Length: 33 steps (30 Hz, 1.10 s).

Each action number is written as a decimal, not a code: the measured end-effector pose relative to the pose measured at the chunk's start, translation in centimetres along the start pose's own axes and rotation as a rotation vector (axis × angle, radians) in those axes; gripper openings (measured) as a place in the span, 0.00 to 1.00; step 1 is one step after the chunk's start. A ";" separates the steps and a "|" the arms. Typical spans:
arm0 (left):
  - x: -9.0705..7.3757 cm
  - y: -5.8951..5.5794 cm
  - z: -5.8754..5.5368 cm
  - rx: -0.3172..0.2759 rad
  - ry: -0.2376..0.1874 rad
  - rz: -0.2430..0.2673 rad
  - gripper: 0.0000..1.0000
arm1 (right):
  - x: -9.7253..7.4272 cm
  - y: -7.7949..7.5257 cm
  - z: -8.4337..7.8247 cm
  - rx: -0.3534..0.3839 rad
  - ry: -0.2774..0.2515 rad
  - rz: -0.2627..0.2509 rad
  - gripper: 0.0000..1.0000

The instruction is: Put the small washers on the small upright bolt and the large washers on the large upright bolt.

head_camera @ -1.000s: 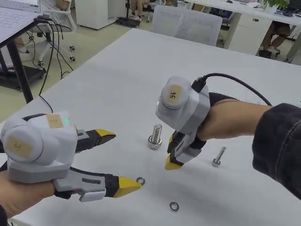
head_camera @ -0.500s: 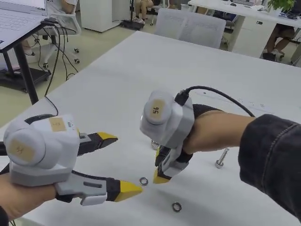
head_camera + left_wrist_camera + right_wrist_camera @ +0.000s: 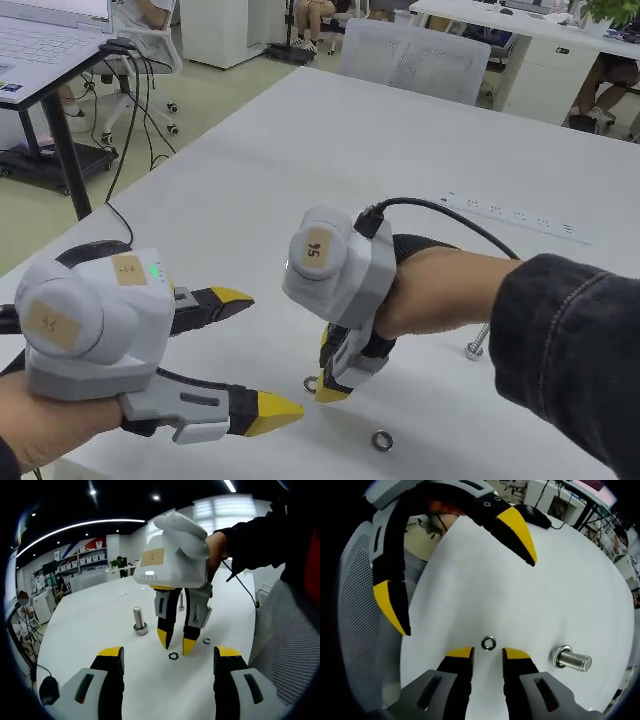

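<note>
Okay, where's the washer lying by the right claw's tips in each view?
Head view: the washer is at lower centre, just left of the right claw.
Left gripper view: the washer is at centre, just below the right claw.
Right gripper view: the washer is at centre, just ahead of the right claw.
Shared landmark: the right claw's yellow tips, close beside it.
</note>
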State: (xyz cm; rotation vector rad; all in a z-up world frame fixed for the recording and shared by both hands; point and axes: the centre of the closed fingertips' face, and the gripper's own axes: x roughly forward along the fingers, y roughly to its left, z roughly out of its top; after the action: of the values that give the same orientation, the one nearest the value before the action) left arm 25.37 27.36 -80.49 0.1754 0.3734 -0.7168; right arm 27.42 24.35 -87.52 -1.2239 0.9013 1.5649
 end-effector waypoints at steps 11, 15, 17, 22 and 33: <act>0.2 -0.2 -0.3 0.000 0.015 -0.011 0.72 | 0.4 0.1 0.1 -0.009 0.007 0.008 0.23; 0.2 -0.2 -0.5 -0.001 0.017 -0.013 0.72 | 0.5 0.0 0.0 -0.015 0.010 0.004 0.22; 0.2 -0.2 -0.5 -0.002 0.018 -0.013 0.72 | 0.5 0.0 0.0 -0.018 0.012 0.001 0.22; 0.2 -0.3 -0.4 -0.002 0.017 -0.015 0.72 | 0.5 0.1 -0.1 -0.029 0.019 -0.012 0.21; 0.3 -0.5 -0.4 0.000 0.016 -0.017 0.71 | 0.6 0.2 0.0 -0.039 0.022 -0.013 0.17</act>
State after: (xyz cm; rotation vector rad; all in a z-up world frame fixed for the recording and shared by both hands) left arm 25.16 26.91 -80.96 0.1778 0.3909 -0.7328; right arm 27.18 24.42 -88.12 -1.2744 0.8791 1.5682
